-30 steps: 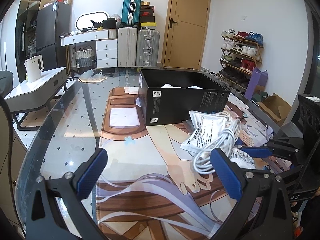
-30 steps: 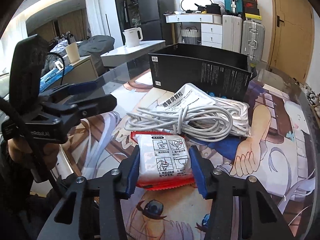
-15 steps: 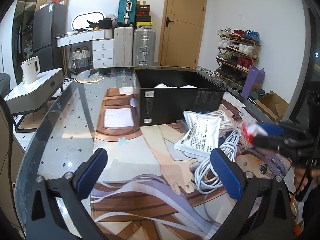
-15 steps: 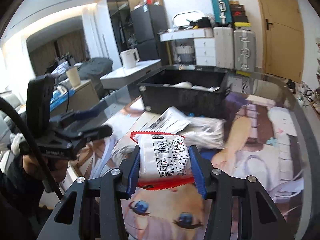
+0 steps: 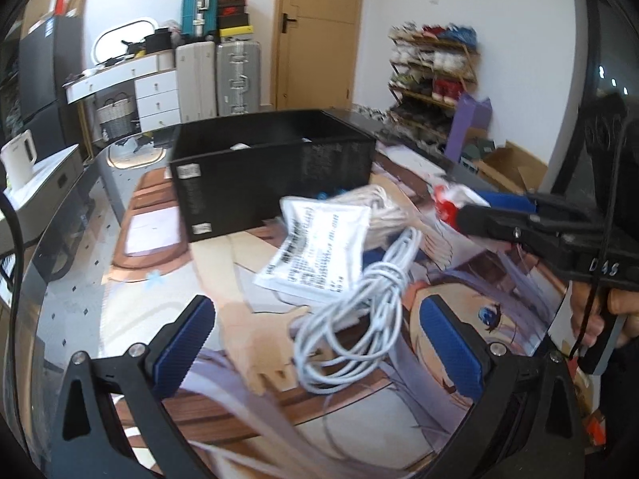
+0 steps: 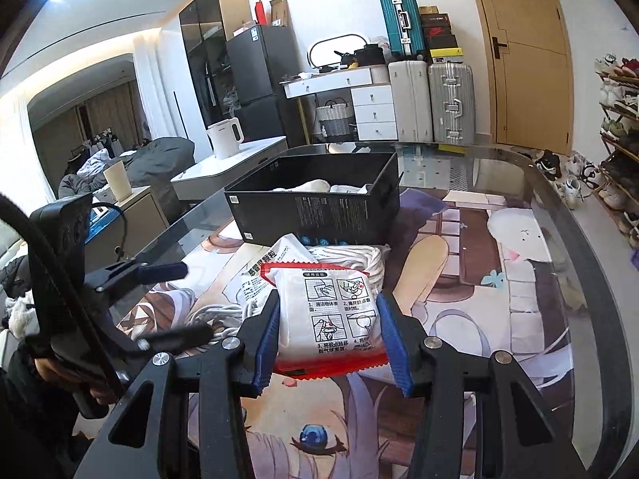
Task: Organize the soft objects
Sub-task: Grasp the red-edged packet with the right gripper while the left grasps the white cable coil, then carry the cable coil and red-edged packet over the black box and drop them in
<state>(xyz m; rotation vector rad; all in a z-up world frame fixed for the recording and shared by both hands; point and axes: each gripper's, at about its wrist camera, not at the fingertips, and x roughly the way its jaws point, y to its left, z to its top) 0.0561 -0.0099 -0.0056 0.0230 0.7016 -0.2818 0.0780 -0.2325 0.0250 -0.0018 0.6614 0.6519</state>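
**Red-edged packet lifted toward the black box**

Since the earlier frames the right gripper (image 6: 326,341) has carried the red-edged packet (image 6: 329,311) up off the printed mat (image 6: 499,319); a second ago it lay flat by the cable coil, and now it hangs above the tabletop (image 6: 559,207), nearer the black box (image 6: 315,207). The left gripper (image 5: 315,343) has slid across the mat toward the white cable coil (image 5: 355,319).

The right fingers (image 6: 268,339) are drawn in narrow and press both long edges of the packet — a firm side grip. The left fingers (image 5: 183,339) stand wide apart with nothing between them; the coil lies on the mat ahead of them, and the white printed pouch (image 5: 319,251) rests partly over it.

To do the carry well, the packet probably needs to clear the box's near wall before release; it is soft, so a level hold should keep it from sagging out. White soft items already lie inside the box.

Legible marks: the packet shows four numbered instruction panels with Chinese captions — too small to read surely. The pouch carries bold Chinese characters. The box's white stickers are unreadable.
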